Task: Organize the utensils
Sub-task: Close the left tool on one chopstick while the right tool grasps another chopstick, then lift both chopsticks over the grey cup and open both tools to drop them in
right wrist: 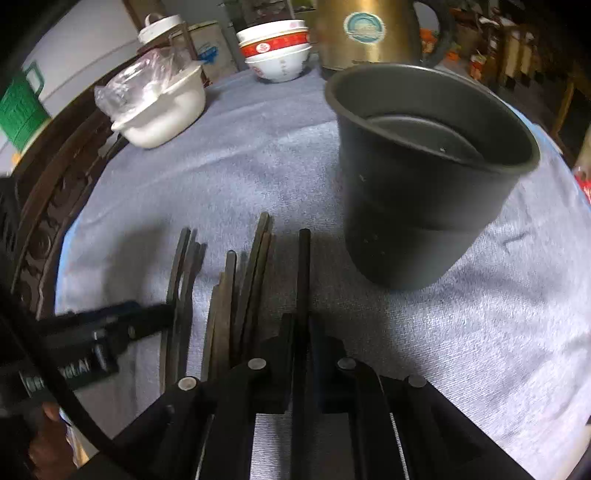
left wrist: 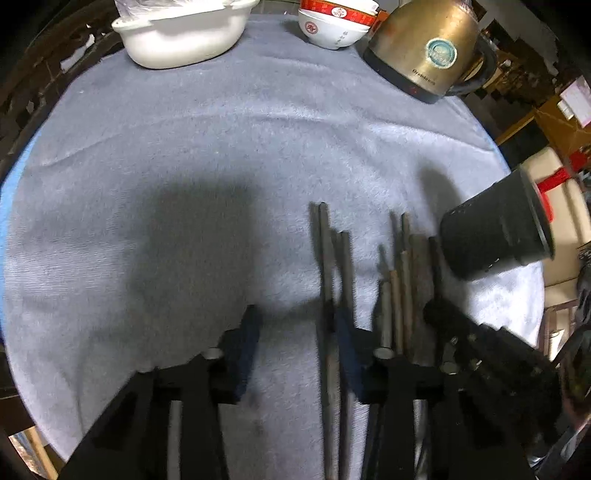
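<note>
A: Right wrist view first: the right gripper (right wrist: pixel 301 332) is clenched on one dark chopstick (right wrist: pixel 304 273), pinched low on its shaft. It is the one nearest the black cup (right wrist: pixel 424 184), which stands upright just beside the row, toward the table's right edge.

B: And the rest?

A: The other chopsticks (left wrist: pixel 402 288) lie side by side on the grey cloth (left wrist: pixel 221 147), near its front edge. The left gripper (left wrist: pixel 295 336) hangs over a separate pair (left wrist: pixel 332 266); its jaws stand apart, one finger (left wrist: pixel 345 332) against that pair, nothing pinched yet.

B: How will they handle?

A: Thin, stiff and light, I'd judge, and smooth enough to swivel in the pads. A hold near the middle should keep a stick from drooping. The soft cloth may let the pads dig under.

B: Room?

A: Plenty of bare cloth in the middle. The white dish (left wrist: pixel 181 33), stacked bowls (left wrist: pixel 332 26) and kettle (left wrist: pixel 424 48) sit at the far edge, well apart. The two grippers are close, so crowding is the risk.
</note>
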